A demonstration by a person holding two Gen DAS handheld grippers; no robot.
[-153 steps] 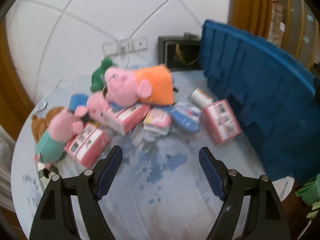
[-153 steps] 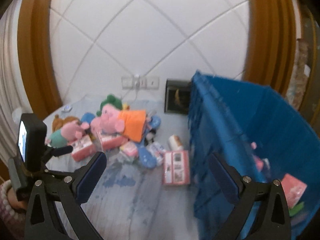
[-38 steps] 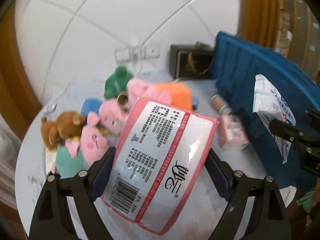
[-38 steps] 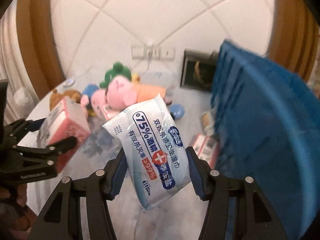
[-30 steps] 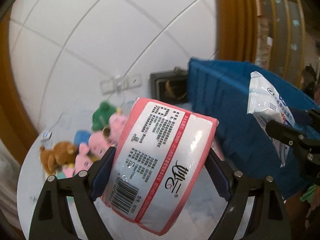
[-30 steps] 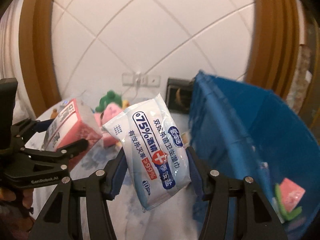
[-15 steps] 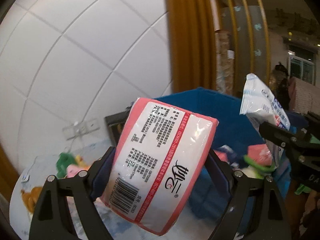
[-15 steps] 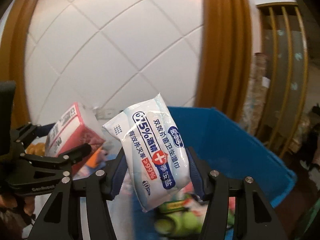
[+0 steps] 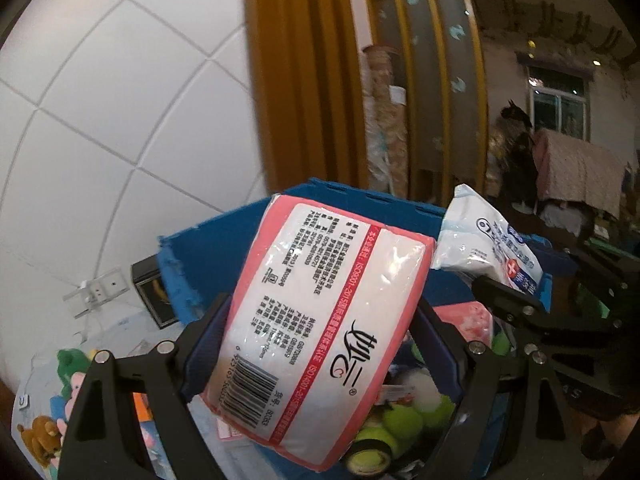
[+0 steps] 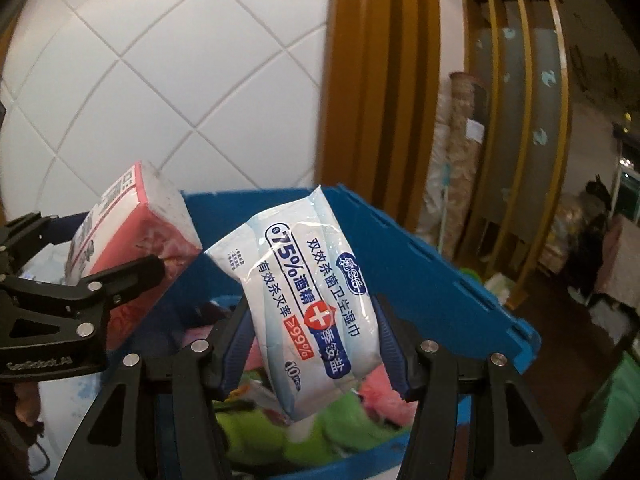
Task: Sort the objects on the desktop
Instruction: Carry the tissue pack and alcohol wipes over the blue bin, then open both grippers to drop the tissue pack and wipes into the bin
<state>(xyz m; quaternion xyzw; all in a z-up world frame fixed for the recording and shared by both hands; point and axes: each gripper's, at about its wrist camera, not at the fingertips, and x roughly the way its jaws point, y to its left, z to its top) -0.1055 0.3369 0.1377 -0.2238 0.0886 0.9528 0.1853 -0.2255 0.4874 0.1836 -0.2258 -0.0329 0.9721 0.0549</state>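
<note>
The left hand-held gripper (image 9: 320, 344) is pinching one pink tissue pack (image 9: 324, 332) between its two blue pads, with the jaws standing wide to span the pack. The pack is tilting, barcode end lowest, and is hanging above the open top of one blue crate (image 9: 224, 240).

The right hand-held gripper (image 10: 316, 340) is pinching one white-and-blue wet-wipe pack (image 10: 308, 288) between its two blue pads at a narrower spread. This pack is standing nearly upright, printed face toward the camera, and is also hanging over the blue crate (image 10: 420, 280). In the left wrist view the wet-wipe pack (image 9: 492, 248) is showing just to the right of the tissue pack; in the right wrist view the tissue pack (image 10: 132, 248) is showing to the left, with the left hand-held gripper (image 10: 100, 280) clamping it.

Inside the crate, green and pink soft items (image 10: 312, 436) are lying in a blurred heap; the count cannot be told.

Outside the crate, on the surface (image 9: 116, 336) at lower left of the left wrist view, several plush toys (image 9: 60, 400) are lying together; their exact number cannot be told. One dark box (image 9: 152, 296) is standing against the tiled wall (image 9: 120, 120), beside the crate.
</note>
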